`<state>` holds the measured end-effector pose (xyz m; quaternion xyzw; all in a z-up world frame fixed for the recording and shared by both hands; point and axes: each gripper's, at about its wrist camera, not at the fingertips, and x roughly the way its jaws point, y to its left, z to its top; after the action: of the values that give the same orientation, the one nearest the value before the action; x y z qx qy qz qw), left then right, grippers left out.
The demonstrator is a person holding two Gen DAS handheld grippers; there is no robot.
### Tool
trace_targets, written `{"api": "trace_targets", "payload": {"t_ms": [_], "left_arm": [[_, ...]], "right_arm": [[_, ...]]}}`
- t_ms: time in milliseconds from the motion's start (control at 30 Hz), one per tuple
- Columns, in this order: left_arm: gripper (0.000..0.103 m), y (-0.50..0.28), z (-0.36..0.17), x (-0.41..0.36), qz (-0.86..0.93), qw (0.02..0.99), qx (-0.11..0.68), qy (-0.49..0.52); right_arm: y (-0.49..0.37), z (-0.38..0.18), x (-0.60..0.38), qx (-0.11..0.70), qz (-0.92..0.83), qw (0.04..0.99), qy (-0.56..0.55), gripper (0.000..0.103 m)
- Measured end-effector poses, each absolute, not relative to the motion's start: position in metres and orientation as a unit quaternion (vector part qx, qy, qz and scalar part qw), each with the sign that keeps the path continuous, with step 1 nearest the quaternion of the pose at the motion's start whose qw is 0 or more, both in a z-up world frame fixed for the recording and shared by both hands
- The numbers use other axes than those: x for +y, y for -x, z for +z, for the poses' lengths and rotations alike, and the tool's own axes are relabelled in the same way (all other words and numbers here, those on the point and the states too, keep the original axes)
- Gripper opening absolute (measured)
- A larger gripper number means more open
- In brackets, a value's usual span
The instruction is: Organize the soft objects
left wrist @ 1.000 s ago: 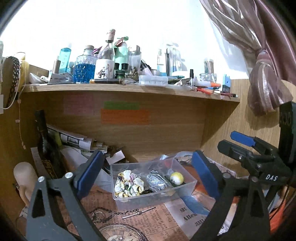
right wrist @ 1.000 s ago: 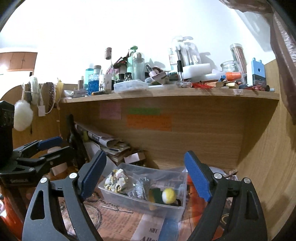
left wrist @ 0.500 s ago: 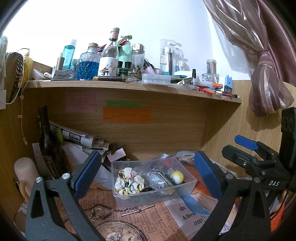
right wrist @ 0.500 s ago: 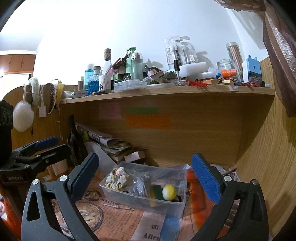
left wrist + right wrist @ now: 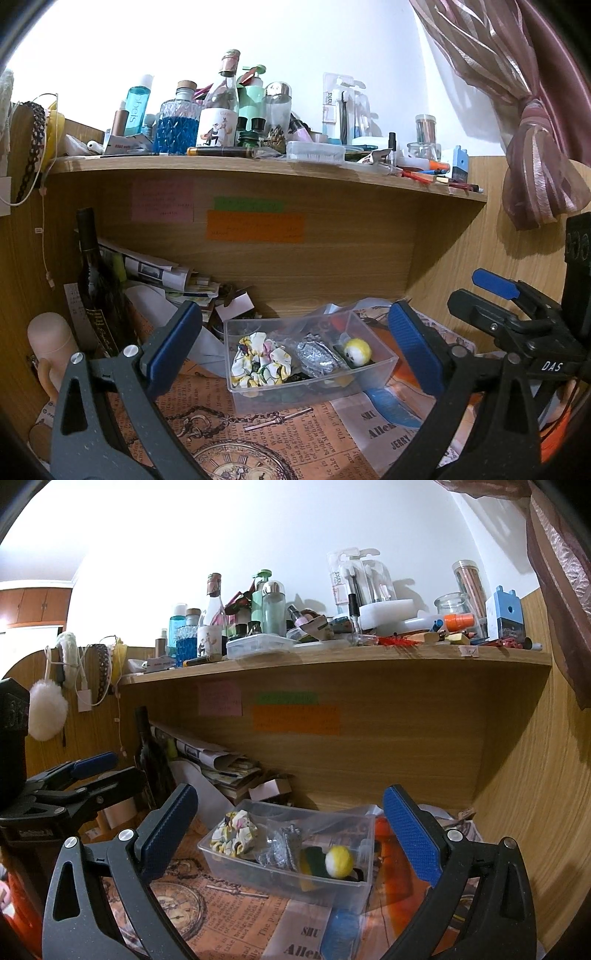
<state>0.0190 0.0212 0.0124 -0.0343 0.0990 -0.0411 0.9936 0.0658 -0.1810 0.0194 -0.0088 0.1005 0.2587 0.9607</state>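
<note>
I am holding the left gripper [image 5: 295, 345] and right gripper [image 5: 291, 829] spread wide, gripping nothing. The clear bin [image 5: 384, 365] is sitting at 12 o'clock between both sets of pads, containing the floral scrunchie [image 5: 260, 363], silver scrunchie [image 5: 317, 354] and yellow ball [image 5: 356, 350].

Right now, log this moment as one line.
left gripper: open, empty | right gripper: open, empty | clear bin: holds floral scrunchie, silver scrunchie, yellow ball

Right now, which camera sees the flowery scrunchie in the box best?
The left wrist view: the floral scrunchie shows from above, in the clear plastic box. The right wrist view shows it smaller and lower, partly behind the box wall.
</note>
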Motion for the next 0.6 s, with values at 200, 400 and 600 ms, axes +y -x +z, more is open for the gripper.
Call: {"api": "trace_targets", "payload": {"t_ms": [200,400,600], "left_arm": [[0.103,-0.0217,0.0116,0.0229,-0.041,0.993,0.101,0.035],[0.103,-0.0222,0.0111,0.0233,-0.04,0.993,0.101,0.034],[0.103,-0.0233,0.0103,0.0243,-0.04,0.993,0.102,0.034]], "right_arm": [[-0.0664,0.0188,-0.1807,0.101,0.259,0.961,0.009,0.101],[-0.0663,0.0188,-0.1803,0.101,0.258,0.961,0.009,0.101],[-0.0665,0.0169,-0.1793,0.102,0.257,0.961,0.009,0.101]]}}
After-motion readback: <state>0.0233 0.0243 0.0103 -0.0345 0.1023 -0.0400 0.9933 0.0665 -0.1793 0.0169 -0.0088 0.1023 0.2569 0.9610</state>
